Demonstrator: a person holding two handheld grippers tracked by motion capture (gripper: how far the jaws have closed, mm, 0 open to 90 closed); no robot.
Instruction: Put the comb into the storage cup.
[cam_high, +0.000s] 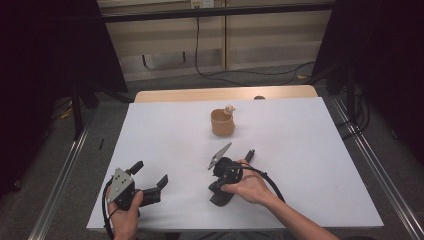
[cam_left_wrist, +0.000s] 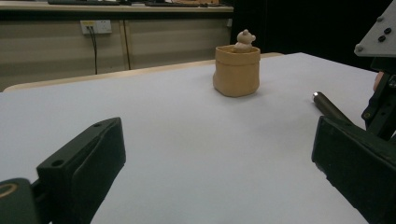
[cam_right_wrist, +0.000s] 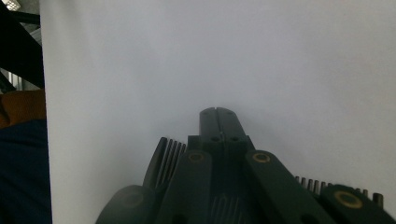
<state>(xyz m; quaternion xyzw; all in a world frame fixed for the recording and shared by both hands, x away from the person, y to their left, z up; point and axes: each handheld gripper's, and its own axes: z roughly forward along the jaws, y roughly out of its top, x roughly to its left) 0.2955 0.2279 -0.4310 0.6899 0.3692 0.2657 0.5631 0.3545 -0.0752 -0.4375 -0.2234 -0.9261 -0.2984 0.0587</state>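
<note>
Tan and soft-looking, the pouch is seen upright on the white bench, at twelve o'clock from the right claw, well apart. It is judged light and squashy, best gripped at the rim. The left claw is held wide; the right is closed on nothing.

Setting: a lab or recording studio. Black curtains are hanging at both sides; cables are trailing over the grey floor beyond the fingers; metal rails are flanking a worktop covered in white; wall sockets and beige cabinets are standing far ahead of the fingers.
</note>
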